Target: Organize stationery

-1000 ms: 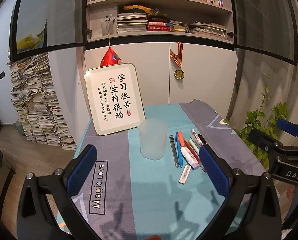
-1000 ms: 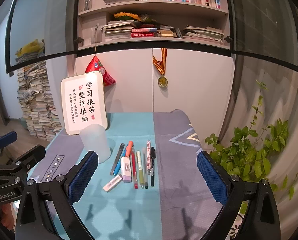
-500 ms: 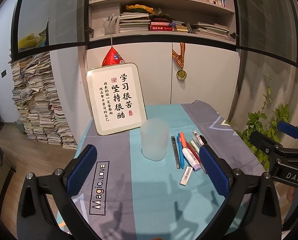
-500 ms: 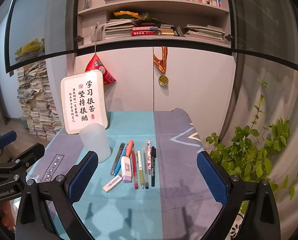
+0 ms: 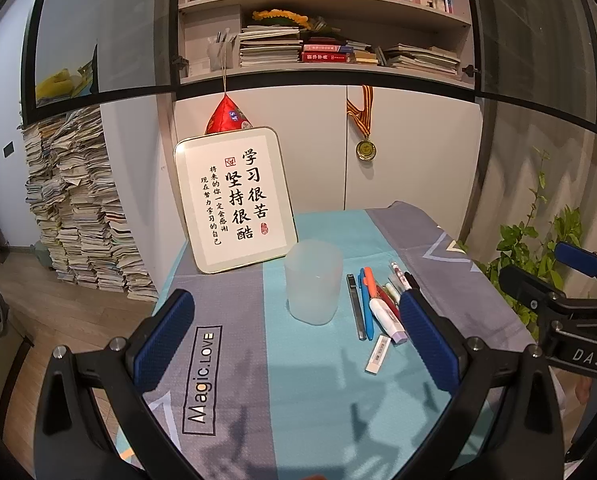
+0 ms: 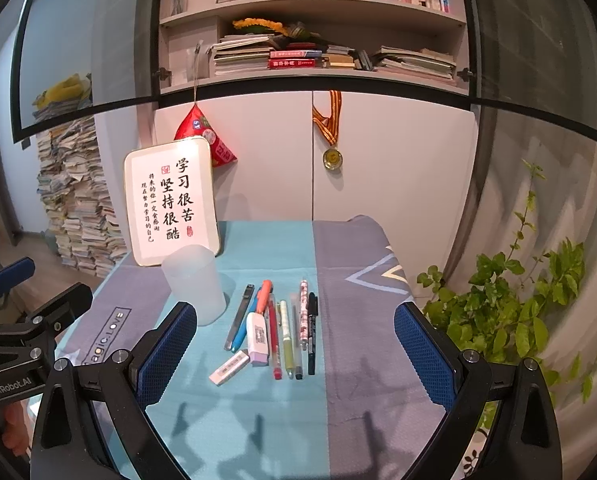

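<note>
While both tongs, left tongs (image 5: 296, 336) and right tongs (image 6: 296, 342), gape wide and empty, pens (image 6: 282, 328) lie ahead between the right fingers, cup (image 5: 313, 282) beside them; bare worktop (image 6: 258, 420) lies beneath.

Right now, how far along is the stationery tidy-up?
Nothing looks done yet. The cup looks empty, and the pens and eraser lie on the tablecloth beside it. Nothing is in hand: the left gripper and right gripper are open above the table. Every item remains to go in.

I see the cup (image 6: 194, 284) on the table (image 6: 358, 360), the sign (image 6: 172, 200) behind it — the pens (image 6: 282, 328) just right, the eraser (image 6: 229, 367) before them.
</note>
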